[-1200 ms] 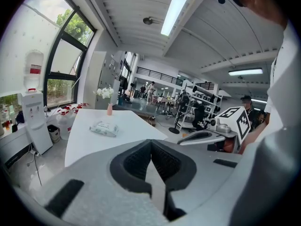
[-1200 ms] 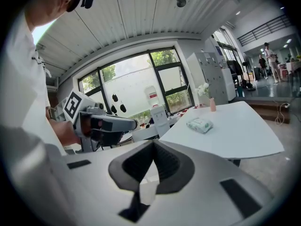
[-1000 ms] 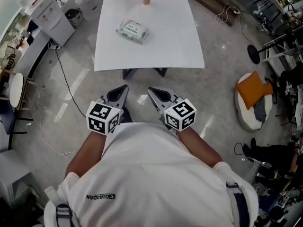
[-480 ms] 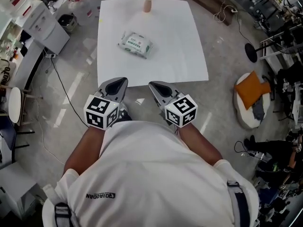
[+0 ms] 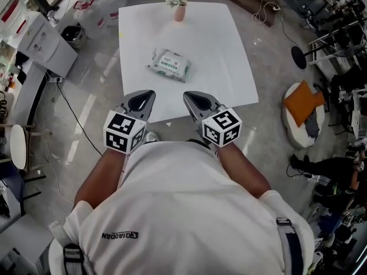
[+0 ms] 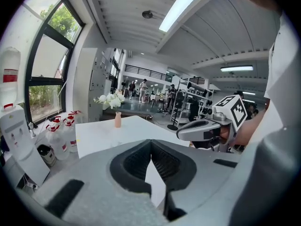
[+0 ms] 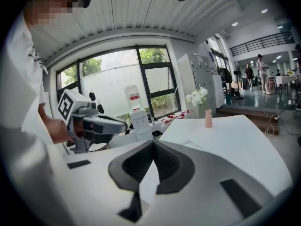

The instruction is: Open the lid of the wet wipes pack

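The wet wipes pack (image 5: 170,64), white with green print, lies flat on the white table (image 5: 221,67), left of its middle, lid closed. Both grippers are held side by side at the table's near edge, well short of the pack. My left gripper (image 5: 148,94) is shut with nothing in it, and its tips meet in the left gripper view (image 6: 150,141). My right gripper (image 5: 188,95) is likewise shut and empty (image 7: 153,142). In both gripper views the jaws hide the pack.
A pink vase of white flowers (image 5: 179,10) stands at the table's far edge. On the floor are a white water dispenser (image 5: 43,39) and a bin (image 5: 73,36) at left, an orange cushion on a round seat (image 5: 304,105) at right, and cables.
The person has walked toward the table: table and pack have come nearer in the head view. Both grippers travelled forward with the body and stayed shut.
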`<control>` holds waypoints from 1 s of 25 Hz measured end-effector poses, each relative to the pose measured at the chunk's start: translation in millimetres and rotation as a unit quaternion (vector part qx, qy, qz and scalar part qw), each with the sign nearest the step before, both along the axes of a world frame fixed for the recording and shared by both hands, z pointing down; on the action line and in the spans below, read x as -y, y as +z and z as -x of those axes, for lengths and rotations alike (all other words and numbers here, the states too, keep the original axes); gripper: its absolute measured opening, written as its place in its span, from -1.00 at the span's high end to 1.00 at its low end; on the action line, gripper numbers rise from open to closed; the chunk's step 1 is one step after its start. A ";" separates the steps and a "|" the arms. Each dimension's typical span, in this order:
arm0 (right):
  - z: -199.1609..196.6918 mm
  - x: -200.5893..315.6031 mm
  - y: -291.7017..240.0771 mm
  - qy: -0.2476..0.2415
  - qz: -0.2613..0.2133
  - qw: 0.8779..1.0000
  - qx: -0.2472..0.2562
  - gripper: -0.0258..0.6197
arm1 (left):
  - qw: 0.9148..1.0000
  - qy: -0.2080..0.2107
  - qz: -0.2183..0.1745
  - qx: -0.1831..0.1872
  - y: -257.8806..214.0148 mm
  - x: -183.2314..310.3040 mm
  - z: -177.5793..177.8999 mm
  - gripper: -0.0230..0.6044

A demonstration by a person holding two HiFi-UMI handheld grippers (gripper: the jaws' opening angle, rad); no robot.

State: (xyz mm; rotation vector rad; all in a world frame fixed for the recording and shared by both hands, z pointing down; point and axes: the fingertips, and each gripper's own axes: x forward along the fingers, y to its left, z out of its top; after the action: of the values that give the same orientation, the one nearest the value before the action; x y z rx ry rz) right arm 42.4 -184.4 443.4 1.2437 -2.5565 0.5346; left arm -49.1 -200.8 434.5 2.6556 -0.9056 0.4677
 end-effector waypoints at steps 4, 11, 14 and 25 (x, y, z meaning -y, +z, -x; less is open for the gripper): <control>6.5 16.3 -0.8 0.012 -0.001 1.000 -0.007 0.90 | 1.000 0.006 0.007 -0.001 6.4 14.9 9.4 0.93; 9.0 31.5 4.4 0.017 0.007 1.000 -0.016 0.90 | 1.000 0.000 0.019 -0.006 15.9 27.8 17.8 0.93; 9.9 38.4 -0.6 0.009 -0.002 1.000 -0.016 0.90 | 1.000 -0.009 0.021 -0.011 15.6 32.2 18.5 0.93; 3.0 69.1 -4.0 -0.022 -0.011 0.999 -0.030 0.90 | 0.999 -0.040 0.015 -0.014 14.6 53.3 11.6 0.93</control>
State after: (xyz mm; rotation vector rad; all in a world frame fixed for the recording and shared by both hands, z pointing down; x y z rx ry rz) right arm 39.4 -253.5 439.4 1.1881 -2.5406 0.4555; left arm -60.6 -254.1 449.0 2.5816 -0.9842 0.4201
